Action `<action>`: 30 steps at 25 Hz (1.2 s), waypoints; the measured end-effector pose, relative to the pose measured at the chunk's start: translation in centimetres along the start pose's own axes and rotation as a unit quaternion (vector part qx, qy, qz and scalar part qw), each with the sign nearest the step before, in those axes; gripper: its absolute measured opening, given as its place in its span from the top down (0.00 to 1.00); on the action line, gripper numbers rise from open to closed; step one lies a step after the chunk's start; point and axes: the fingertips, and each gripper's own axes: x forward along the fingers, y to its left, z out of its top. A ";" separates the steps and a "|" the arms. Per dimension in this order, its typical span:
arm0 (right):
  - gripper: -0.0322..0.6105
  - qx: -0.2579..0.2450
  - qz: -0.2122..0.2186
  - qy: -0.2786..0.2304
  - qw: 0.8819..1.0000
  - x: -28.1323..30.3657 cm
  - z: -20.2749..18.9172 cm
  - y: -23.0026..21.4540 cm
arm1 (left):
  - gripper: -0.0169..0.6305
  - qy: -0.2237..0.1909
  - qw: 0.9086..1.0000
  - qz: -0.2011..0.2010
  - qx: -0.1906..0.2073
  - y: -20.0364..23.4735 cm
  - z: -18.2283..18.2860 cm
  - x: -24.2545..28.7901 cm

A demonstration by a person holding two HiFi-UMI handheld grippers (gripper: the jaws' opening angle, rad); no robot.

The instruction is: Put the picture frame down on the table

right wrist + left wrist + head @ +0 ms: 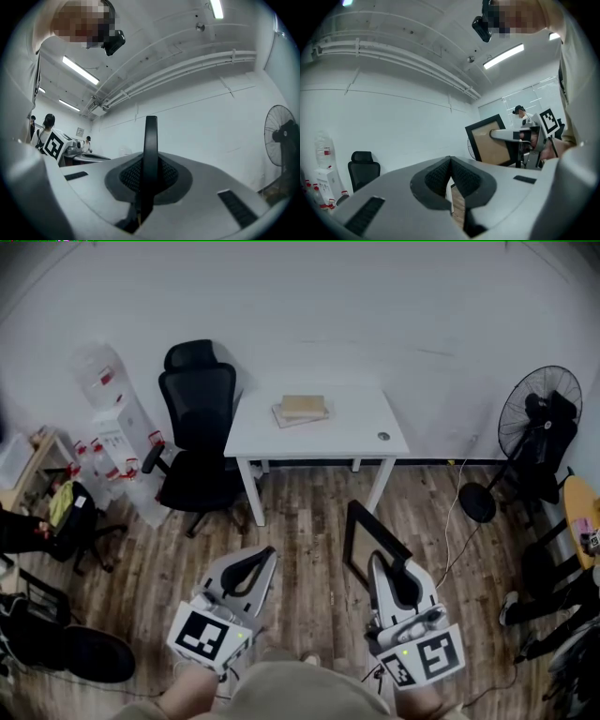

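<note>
picture frame (364, 549) is not yet down. it is in the air above the wooden floor (309, 512), well short of the worktop (361, 423). it stands upright, gripped by its dark rim in the right hand-held gripper (378, 562), whose jaws are clamped on that edge. the left hand-held gripper (266, 557) hangs beside it, equally short of the worktop, its jaws pressed together with nothing between them. a small stack of books (302, 409) lies on the worktop. the part beside the books looks free enough to take the frame. as i judge it, the carry to the worktop, the lowering and the release are all left to do.
</note>
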 end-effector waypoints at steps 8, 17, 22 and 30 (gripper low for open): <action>0.90 0.002 -0.001 0.000 1.000 -0.5 0.1 -0.4 | 0.94 0.005 1.000 0.001 0.005 -0.3 -0.2 0.3; 0.90 -0.002 0.005 0.007 1.000 2.5 -0.8 -1.7 | 0.94 0.011 1.000 0.010 -0.009 1.9 -1.2 2.2; 0.90 -0.006 0.006 0.012 1.000 4.9 -1.4 -3.2 | 0.94 0.007 1.000 0.011 -0.013 3.7 -1.5 4.5; 0.90 0.001 0.002 0.030 1.000 11.2 -3.6 -6.7 | 0.94 0.014 1.000 0.011 -0.020 8.8 -3.0 9.8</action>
